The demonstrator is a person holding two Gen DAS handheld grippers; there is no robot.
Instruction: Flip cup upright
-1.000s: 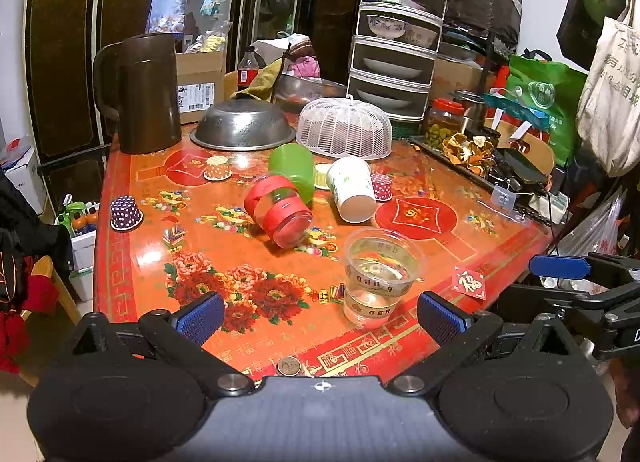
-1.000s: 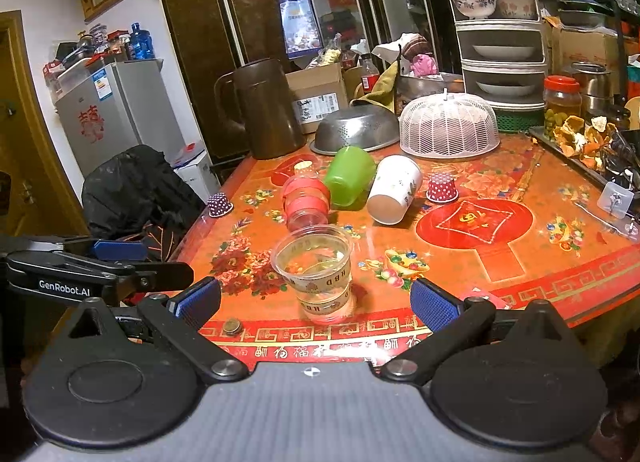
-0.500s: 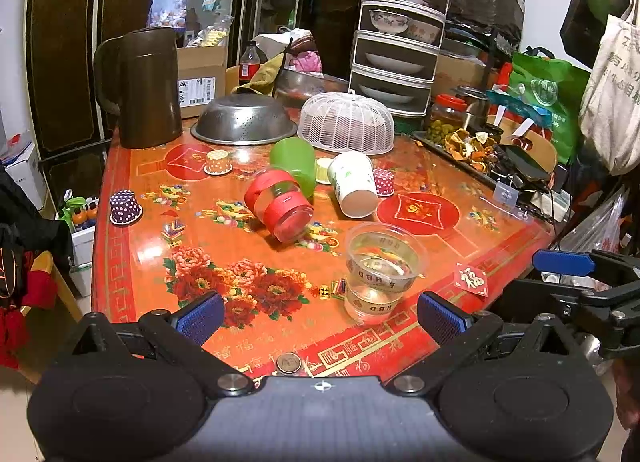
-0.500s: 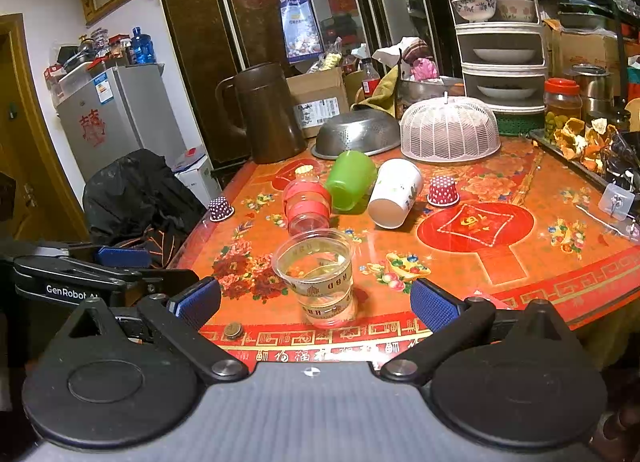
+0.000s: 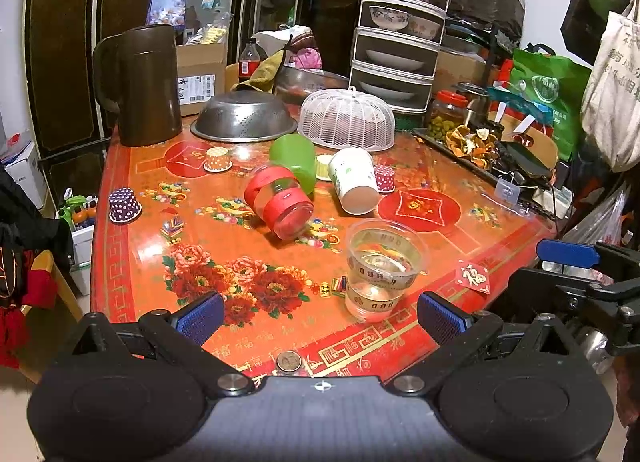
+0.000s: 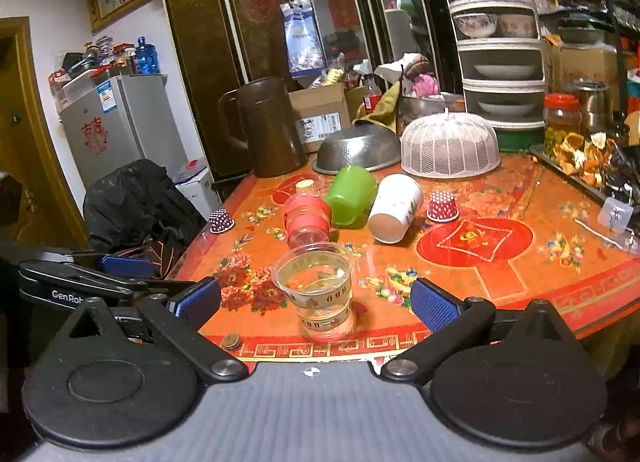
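A clear plastic cup (image 5: 380, 268) stands upright near the table's front edge; it also shows in the right wrist view (image 6: 318, 288). Behind it three cups lie on their sides: a clear cup with red bands (image 5: 280, 200), a green cup (image 5: 294, 160) and a white paper cup (image 5: 354, 180). In the right wrist view the red-banded cup (image 6: 306, 218), green cup (image 6: 350, 196) and white cup (image 6: 394, 202) show too. My left gripper (image 5: 320, 316) is open and empty at the front edge. My right gripper (image 6: 314, 304) is open and empty, with the clear cup between its fingers' line of sight.
A brown jug (image 5: 140, 84), an upturned steel colander (image 5: 244, 118) and a white mesh food cover (image 5: 346, 120) stand at the back. Small paper cupcake cups (image 5: 124, 204) and a coin (image 5: 289, 362) lie on the red patterned table (image 5: 420, 206). A cluttered tray (image 5: 480, 146) is at the right.
Both grippers have drawn back slightly from the table and stayed open. The cups have not moved.
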